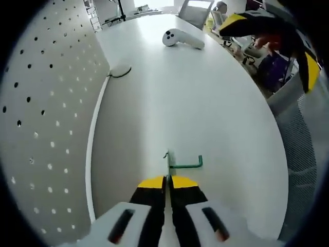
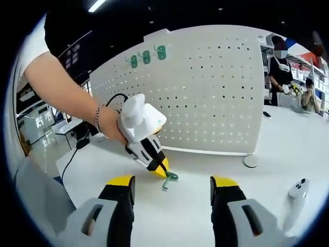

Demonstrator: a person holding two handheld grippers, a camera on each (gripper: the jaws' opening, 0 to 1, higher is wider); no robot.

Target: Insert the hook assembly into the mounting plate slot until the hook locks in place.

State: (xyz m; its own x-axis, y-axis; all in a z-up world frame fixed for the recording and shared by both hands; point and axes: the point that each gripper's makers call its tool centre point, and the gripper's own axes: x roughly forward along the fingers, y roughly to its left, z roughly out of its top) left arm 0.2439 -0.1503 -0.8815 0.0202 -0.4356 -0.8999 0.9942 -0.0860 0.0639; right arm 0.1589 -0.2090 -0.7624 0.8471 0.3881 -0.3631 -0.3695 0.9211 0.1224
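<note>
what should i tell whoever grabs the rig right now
Left gripper: shut on the green hook, low over the white table.
Right gripper: open, holding nothing, facing the pegboard.
Pegboard stands upright on the table; three green hooks already hang near its top.
Done: hook picked up.
Left: carry it to the pegboard and push it in until it locks.

**White table and what rests on it**

A white table (image 1: 205,103) with a rounded edge carries everything. A white pegboard (image 2: 205,87) stands upright along one side of it, propped on a small round foot (image 2: 251,161). A green hook (image 1: 182,163) lies flat on the tabletop, near the pegboard's base. Farther off, well apart from the hook, a white handheld controller (image 1: 181,39) lies on its side. A thin dark cable (image 1: 121,73) curls on the surface beside the pegboard's end.
</note>
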